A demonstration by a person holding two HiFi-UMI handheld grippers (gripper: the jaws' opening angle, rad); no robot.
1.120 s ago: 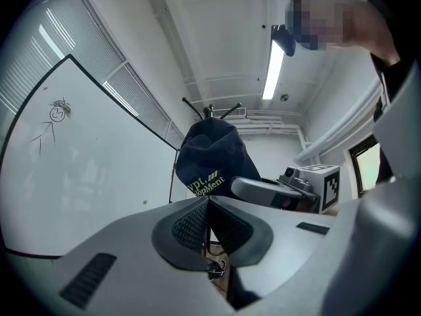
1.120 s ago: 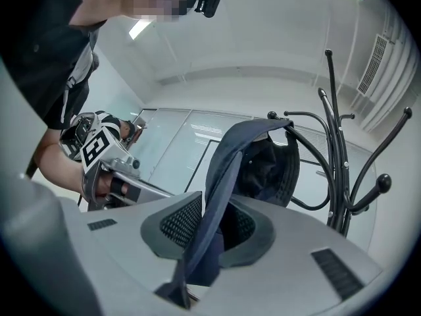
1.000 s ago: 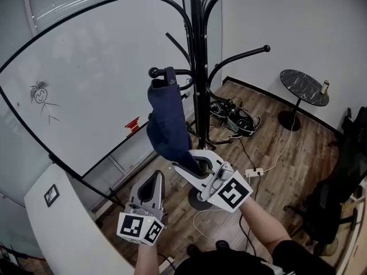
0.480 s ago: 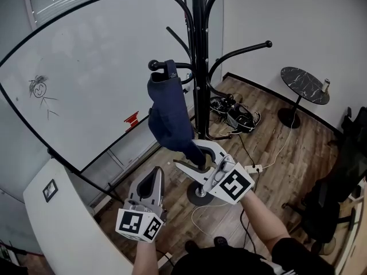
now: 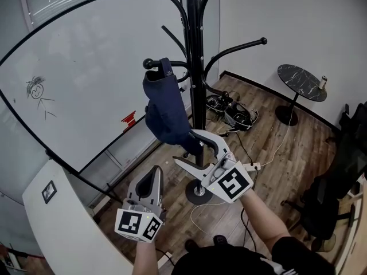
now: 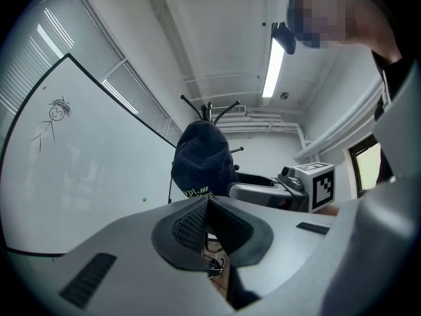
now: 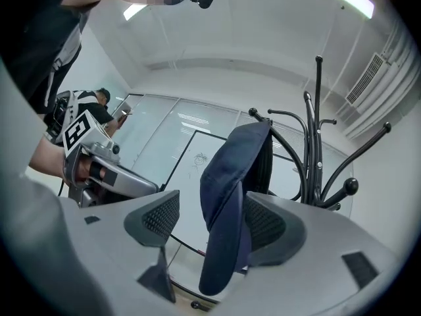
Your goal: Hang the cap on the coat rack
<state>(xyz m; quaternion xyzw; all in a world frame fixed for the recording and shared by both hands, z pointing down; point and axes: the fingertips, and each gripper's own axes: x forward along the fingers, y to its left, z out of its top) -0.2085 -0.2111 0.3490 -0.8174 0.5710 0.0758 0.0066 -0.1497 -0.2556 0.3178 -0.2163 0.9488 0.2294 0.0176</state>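
Head view: the navy cap (image 5: 165, 110) hangs from a knob-tipped arm (image 5: 156, 63) of the black coat rack (image 5: 194, 67), caught at its back strap, with the crown drooping and the brim pointing down. The right gripper (image 5: 188, 149) reaches up from below, and its jaws are opening with the brim's lower edge between them. In the right gripper view the brim lies against one mesh pad (image 7: 266, 226), while the other pad stands clear of the cloth, so nothing is pinched.

The left gripper (image 5: 153, 176) sits lower and nearer the person, well apart from the cap. Its own view shows the two pads (image 6: 194, 224) pressed together with nothing between them.

Close around the cap are the rack's pole, just beside it on the right, and more curved arms above and to the right, one ending in a knob (image 5: 263, 40). The rack's round base (image 5: 198, 192) sits on the wood floor beneath the right gripper.

A whiteboard (image 5: 86, 67) with a small stick figure (image 5: 37, 93) drawn on it fills the wall behind. A tangle of cables (image 5: 229, 110) lies at the rack's far side, and a white power strip (image 5: 252, 167) rests near the right gripper's marker cube. Farther right is a round dark marble side table (image 5: 302, 75) with a small bottle (image 5: 322, 82) at its edge, and a black chair (image 5: 338, 193) stands at the right edge. A white tabletop corner (image 5: 63, 228) fills the lower left.
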